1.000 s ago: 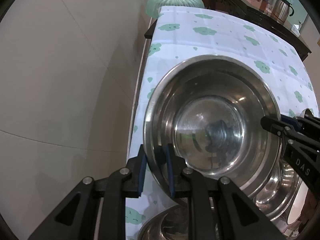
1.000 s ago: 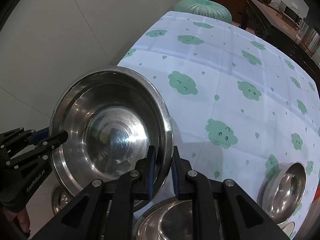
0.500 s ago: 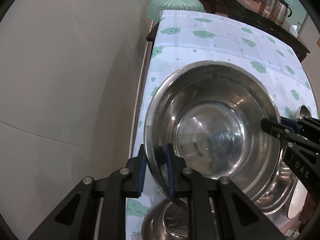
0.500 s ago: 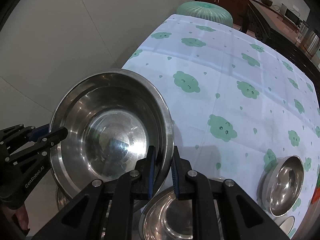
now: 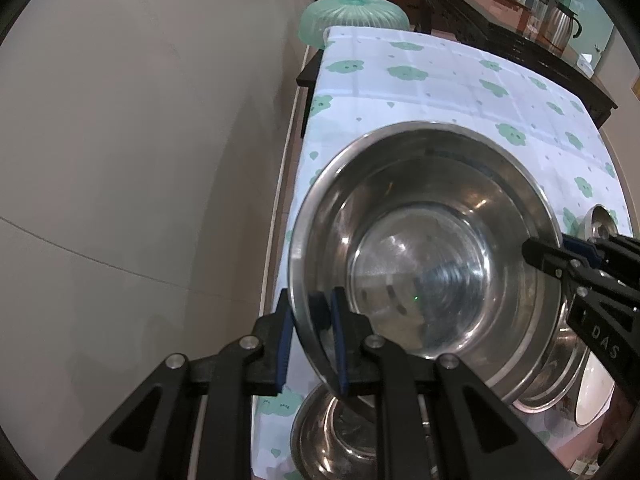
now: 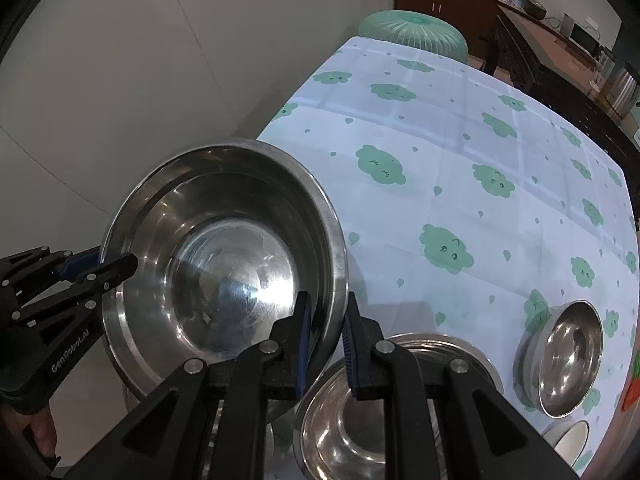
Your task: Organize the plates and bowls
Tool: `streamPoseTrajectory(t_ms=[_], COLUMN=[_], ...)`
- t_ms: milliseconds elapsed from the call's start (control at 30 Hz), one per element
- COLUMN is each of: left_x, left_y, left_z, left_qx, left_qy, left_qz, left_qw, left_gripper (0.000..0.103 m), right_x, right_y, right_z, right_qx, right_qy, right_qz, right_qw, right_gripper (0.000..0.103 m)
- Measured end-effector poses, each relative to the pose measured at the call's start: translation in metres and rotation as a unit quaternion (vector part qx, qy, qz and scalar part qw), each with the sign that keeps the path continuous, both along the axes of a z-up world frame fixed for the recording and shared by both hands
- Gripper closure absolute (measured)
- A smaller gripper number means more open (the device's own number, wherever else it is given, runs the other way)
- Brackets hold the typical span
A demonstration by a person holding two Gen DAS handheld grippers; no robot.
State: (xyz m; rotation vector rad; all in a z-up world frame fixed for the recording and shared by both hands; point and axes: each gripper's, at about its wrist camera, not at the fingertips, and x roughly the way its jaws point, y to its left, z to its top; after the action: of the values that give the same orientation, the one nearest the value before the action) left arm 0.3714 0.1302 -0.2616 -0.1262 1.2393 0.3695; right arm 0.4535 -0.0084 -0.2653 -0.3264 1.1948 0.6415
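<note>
Left wrist view: my left tool (image 5: 309, 344) is clamped on the near rim of a large round stainless steel bowl (image 5: 424, 264), blue pads either side of the wall. The bowl is held up above the tabletop (image 5: 420, 92), which is covered in a white cloth with green cloud prints, and tilted toward the camera. The right tool (image 5: 536, 250) grips the opposite rim, at the right of frame. Below the bowl, another steel bowl (image 5: 340, 436) sits at the near edge, with more steel dishes (image 5: 560, 376) and a white plate (image 5: 592, 392) to the right. A green ribbed plastic stool (image 5: 354, 16) stands past the far end.

Right wrist view: my right tool (image 6: 325, 344) is closed on the large bowl's (image 6: 224, 256) right rim, wall between the pads. The left tool (image 6: 116, 266) pinches the far-left rim; fingers (image 6: 40, 432) show under it. A mid-size steel bowl (image 6: 348, 428) lies right below my tool, and a small steel bowl (image 6: 568, 356) sits apart at the right, on the cloth.
</note>
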Motion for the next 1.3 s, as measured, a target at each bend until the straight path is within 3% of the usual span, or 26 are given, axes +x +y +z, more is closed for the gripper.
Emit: streamPoseTrajectory(t_ms=[1300], left_x=[-0.065], left_y=[-0.005], left_z=[0.004], left_qx=[0.001], left_qy=[0.001], left_qz=[0.007], left_qw=[1.0], left_gripper=[0.087], right_x=[-0.068], right_y=[-0.002], right_z=[0.009], right_qx=[-0.011], right_qy=[-0.004], right_qz=[0.025], right_qw=[1.0], right_gripper=[0.086])
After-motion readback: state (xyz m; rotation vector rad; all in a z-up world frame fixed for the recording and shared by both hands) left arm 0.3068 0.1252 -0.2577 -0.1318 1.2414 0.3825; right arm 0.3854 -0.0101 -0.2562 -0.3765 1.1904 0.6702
